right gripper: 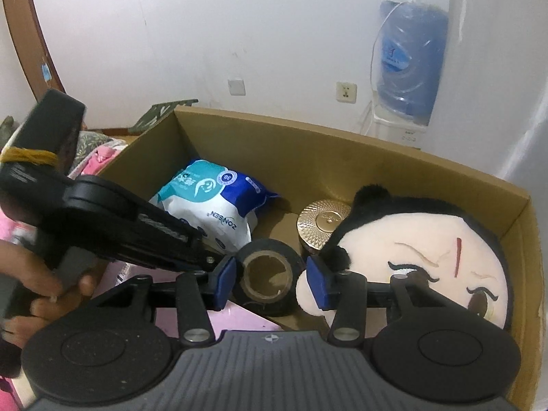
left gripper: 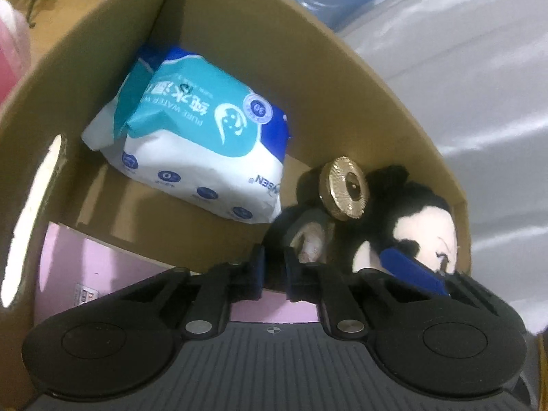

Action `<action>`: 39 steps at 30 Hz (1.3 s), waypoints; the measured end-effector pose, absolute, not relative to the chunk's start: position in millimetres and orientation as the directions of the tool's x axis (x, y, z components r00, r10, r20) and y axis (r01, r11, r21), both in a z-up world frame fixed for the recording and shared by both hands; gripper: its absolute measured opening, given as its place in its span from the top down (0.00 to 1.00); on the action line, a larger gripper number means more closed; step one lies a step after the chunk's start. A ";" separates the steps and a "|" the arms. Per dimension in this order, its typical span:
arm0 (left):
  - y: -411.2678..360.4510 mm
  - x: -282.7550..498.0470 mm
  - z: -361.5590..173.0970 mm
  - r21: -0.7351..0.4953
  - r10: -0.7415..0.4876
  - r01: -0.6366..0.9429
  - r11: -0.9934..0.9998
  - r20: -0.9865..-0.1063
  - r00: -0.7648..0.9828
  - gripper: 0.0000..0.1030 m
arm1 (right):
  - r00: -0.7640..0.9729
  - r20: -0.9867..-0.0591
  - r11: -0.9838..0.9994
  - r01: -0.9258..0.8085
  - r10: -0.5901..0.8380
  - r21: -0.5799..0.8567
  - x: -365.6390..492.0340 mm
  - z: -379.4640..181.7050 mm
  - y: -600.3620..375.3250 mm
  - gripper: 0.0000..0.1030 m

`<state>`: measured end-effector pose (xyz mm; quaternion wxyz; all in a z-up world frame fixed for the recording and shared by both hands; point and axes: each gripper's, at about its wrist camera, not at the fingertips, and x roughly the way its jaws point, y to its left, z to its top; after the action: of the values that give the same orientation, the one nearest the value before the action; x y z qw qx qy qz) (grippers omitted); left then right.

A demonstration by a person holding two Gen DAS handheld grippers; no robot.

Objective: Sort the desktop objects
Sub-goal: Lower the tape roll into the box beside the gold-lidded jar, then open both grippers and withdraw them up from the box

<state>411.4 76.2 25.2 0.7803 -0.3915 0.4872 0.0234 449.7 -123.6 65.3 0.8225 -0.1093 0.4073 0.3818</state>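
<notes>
both angled down into cardboard box. left gripper pinched closed on black tape roll. right gripper jaws spread, straddling tape roll without touching.

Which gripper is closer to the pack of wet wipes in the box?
Left. The left gripper reaches in just below the wipes; the right gripper sits further back, with the tape roll between its fingers.

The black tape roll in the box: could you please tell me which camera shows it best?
The right wrist view: the black tape roll sits centred, its cardboard core showing. In the left wrist view only a dark sliver of it shows beyond the closed left tongs.
</notes>
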 end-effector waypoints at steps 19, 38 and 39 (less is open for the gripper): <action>70.6 416.1 74.2 -0.507 -0.284 -0.331 0.796 -0.795 0.536 0.92 | 0.379 -0.713 0.700 -0.680 0.590 0.218 450.8 71.0 -138.1 0.53; 61.7 430.1 41.0 -0.463 -0.260 -0.389 0.796 -0.842 0.472 0.95 | 0.439 -0.687 0.721 -0.669 0.579 0.180 447.5 74.8 -145.2 0.60; 64.5 426.8 43.9 -0.490 -0.277 -0.393 0.778 -0.829 0.486 0.94 | 0.444 -0.678 0.721 -0.667 0.586 0.186 447.6 75.5 -147.1 0.60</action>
<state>426.8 64.5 43.9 0.7957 -0.3313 0.5058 0.0363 447.6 -147.1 75.5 0.8479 -0.0543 0.3764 0.3694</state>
